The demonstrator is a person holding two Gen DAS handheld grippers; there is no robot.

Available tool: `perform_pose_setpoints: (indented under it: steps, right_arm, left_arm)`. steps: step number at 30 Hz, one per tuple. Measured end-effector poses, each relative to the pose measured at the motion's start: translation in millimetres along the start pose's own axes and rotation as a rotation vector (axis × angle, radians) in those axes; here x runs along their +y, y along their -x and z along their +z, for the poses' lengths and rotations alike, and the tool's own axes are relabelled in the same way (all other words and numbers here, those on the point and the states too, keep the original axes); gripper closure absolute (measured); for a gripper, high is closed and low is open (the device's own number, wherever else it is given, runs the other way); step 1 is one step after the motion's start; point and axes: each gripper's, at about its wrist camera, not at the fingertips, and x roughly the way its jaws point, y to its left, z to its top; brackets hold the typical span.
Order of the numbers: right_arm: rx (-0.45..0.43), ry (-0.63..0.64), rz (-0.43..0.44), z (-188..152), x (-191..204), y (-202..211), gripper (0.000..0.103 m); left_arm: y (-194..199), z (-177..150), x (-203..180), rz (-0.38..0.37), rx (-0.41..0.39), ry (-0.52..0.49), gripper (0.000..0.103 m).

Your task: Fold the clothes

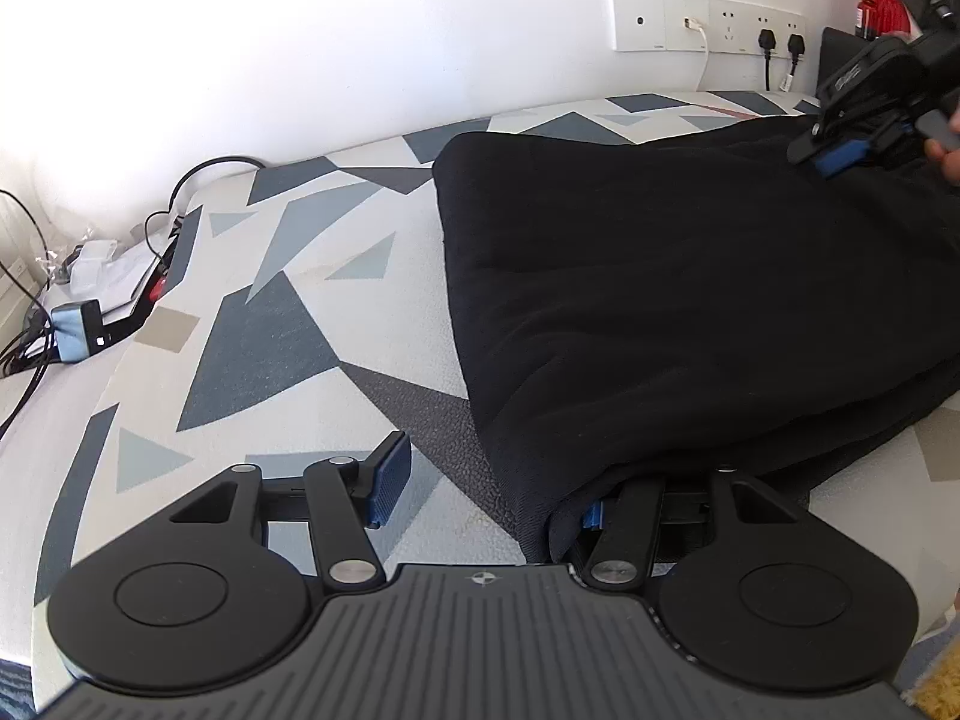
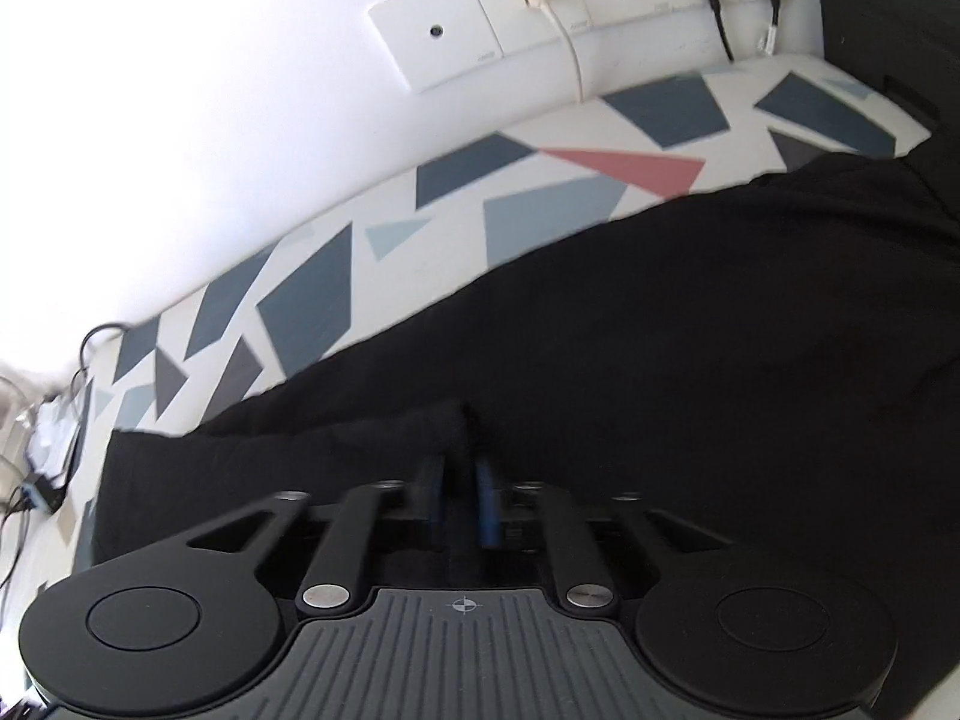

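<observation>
A black garment (image 1: 690, 300) lies folded over on a table covered with a geometric blue, grey and white cloth (image 1: 288, 324). My left gripper (image 1: 492, 492) stands open at the garment's near corner. Its left finger (image 1: 390, 477) is bare over the cloth, and its right finger (image 1: 594, 510) is mostly hidden under the garment's edge. In the right wrist view the black garment (image 2: 660, 360) fills the lower right. My right gripper (image 2: 459, 498) is shut on a raised fold of it (image 2: 456, 426). The left wrist view shows the right gripper (image 1: 831, 159) at the garment's far right, held by a hand (image 1: 945, 159).
A white wall with a socket panel (image 1: 708, 21), plugs and a white cable (image 2: 570, 42) runs behind the table. Cables, a small blue-grey box (image 1: 75, 330) and white packets (image 1: 114, 264) lie beyond the left edge. A red bottle (image 1: 882, 9) and orange flowers stand top right.
</observation>
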Motion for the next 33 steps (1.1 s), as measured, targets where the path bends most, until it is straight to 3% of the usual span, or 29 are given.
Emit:
perform_pose_setpoints:
  steps: [9,12,13,15,16,20,25,30,32,33]
  right_arm:
    - [0.135,-0.013,0.069,-26.9,-27.8,11.1,0.057]
    - [0.112,-0.023,0.088,-28.0,-23.6,6.4,0.050]
    - [0.106,-0.015,0.085,-27.3,-20.2,4.1,0.053]
    - [0.120,0.028,0.077,-26.4,-11.3,-3.6,0.078]
    - [0.128,0.053,0.060,-26.0,-7.1,-8.0,0.083]
    - [0.107,0.133,0.036,-16.3,6.6,-16.3,0.092]
    - [0.088,0.210,0.021,4.9,22.4,-32.9,0.093]
    - [0.107,0.245,0.027,12.9,19.1,-41.9,0.088]
    - [0.100,0.207,0.030,13.2,12.0,-35.2,0.068]
    - [0.098,0.179,0.036,13.5,8.2,-30.9,0.067]
  left_arm:
    - [-0.6,0.5,-0.1,-0.007,0.001,-0.014,0.047]
    - [-0.1,0.8,-2.0,0.001,0.000,-0.021,0.047]
    - [0.1,1.0,-2.8,0.005,0.000,-0.024,0.047]
    - [0.6,1.0,-4.7,0.015,0.000,-0.027,0.047]
    - [1.1,0.9,-5.8,0.021,-0.001,-0.027,0.047]
    - [2.3,0.4,-10.5,0.056,0.001,-0.003,0.046]
    - [3.6,2.2,-20.3,0.093,0.005,0.008,0.046]
    - [3.6,3.7,-20.6,0.097,0.012,0.005,0.044]
    - [3.3,5.0,-19.5,0.093,0.018,0.001,0.042]
    - [3.1,5.6,-19.2,0.089,0.019,-0.002,0.042]
